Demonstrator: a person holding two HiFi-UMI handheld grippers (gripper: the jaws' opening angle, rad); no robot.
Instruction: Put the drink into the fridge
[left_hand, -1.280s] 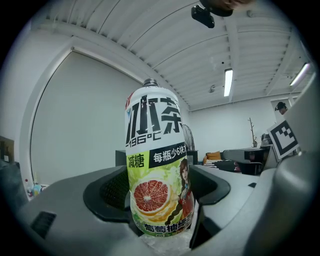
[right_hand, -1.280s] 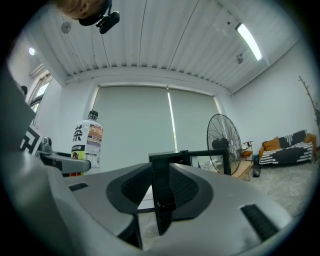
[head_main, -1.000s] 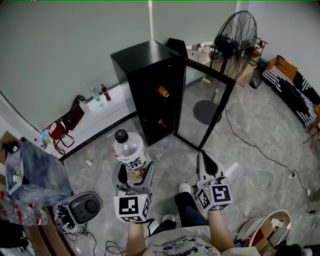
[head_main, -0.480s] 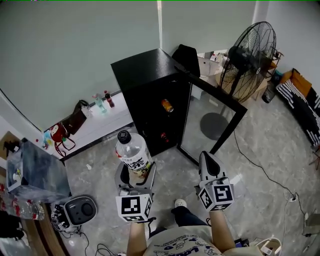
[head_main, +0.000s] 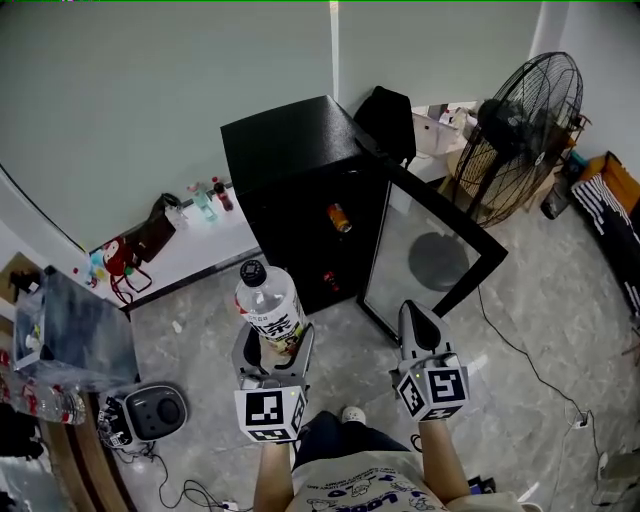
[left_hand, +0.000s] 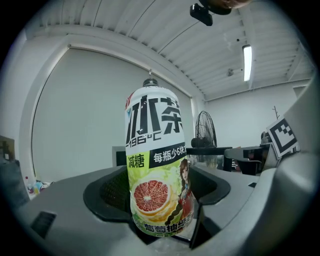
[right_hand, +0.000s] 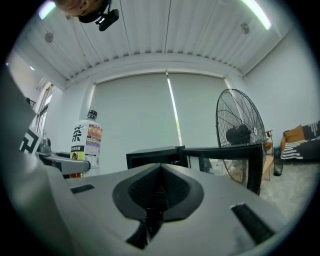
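Left gripper (head_main: 272, 338) is clamped on the drink bottle (head_main: 268, 304), jaws spread fairly wide around its lower body. The bottle stands upright with a black cap on top, and the green and white label with a grapefruit picture fills the left gripper view. Right gripper (head_main: 414, 318) has jaws fully together with nothing between them, held beside the left one at about the same height. Both are held out in front of the person, over grey tiled floor (head_main: 520, 340), and point toward the fridge. The black fridge (head_main: 290, 150) stands ahead against the wall, and its glass door (head_main: 430, 255) is swung open to the right. Inside, an orange can (head_main: 340, 217) lies on an upper shelf and a red item (head_main: 328, 283) sits lower down. The bottle is short of the fridge opening, not inside. A big standing fan (head_main: 525, 135) is right of the fridge. Small bottles (head_main: 207, 195) sit on a low white ledge left of the fridge, with a red bag (head_main: 112, 268) further left. A grey round device (head_main: 152, 410) is on the floor at lower left.
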